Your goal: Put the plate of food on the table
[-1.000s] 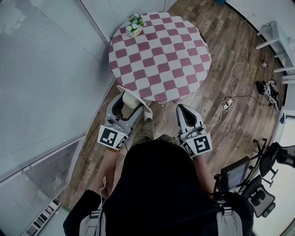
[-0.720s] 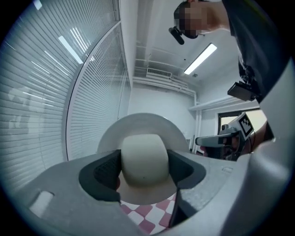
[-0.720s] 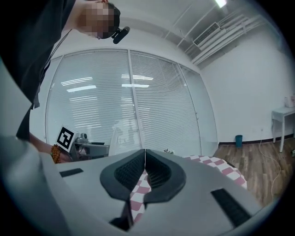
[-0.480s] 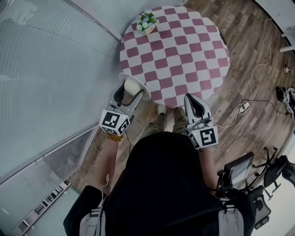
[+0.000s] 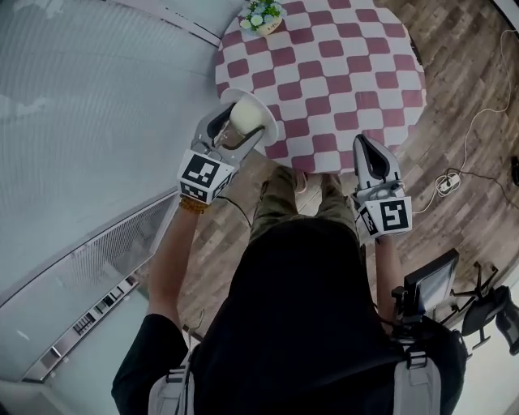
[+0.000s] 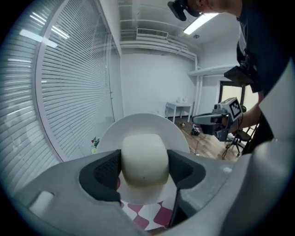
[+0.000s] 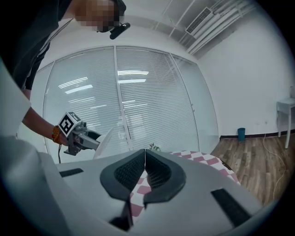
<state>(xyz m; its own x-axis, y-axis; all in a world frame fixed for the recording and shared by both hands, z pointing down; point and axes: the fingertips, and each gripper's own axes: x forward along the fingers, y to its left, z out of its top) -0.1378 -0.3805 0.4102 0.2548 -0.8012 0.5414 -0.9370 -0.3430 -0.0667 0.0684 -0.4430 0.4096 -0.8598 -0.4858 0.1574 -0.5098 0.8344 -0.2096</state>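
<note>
While left hand-held gripper point(image 6: 145, 166) clamps plate of food point(image 6: 143, 123), seemingly by rim, at table point(image 5: 340, 81) edge, right hand-held gripper point(image 7: 145, 173) closed.

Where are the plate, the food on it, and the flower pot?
plate point(image 5: 267, 110): head view, bare white rim.
food point(image 6: 144, 156): left gripper view, front face between the jaws.
flower pot point(image 5: 264, 16): head view, the blossoms.

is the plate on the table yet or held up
Held up, not yet on the table: the left gripper carries the plate of food above the checkered top's near edge.
</note>
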